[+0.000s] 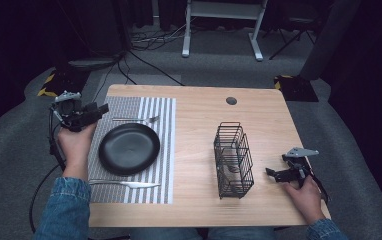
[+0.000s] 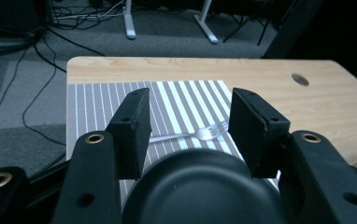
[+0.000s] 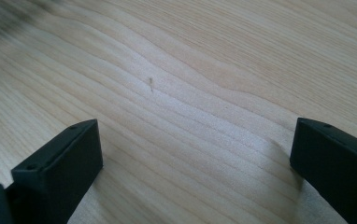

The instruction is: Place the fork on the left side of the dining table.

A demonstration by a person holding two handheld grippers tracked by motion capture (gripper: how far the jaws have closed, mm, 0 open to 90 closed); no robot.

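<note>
A place setting is lying on the bench (image 1: pixel 199 120): plate (image 1: pixel 129 148) on the mat (image 1: pixel 156 150), fork (image 1: pixel 136 119) beyond it, knife (image 1: pixel 126 184) nearer. The wire rack (image 1: pixel 234 160) is sitting apart. Both jaws are gaping wide and holding nothing: left hand-held gripper (image 1: pixel 99 109) hovering by the mat, right hand-held gripper (image 1: pixel 273 173) resting beside the rack. Nothing looks under way yet.

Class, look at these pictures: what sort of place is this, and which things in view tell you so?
Probably a lab or studio set up for recording, not a home. A dining setting, with a black plate and fork on a striped placemat, sits on a wooden table amid dark curtains and loose floor cables.
</note>
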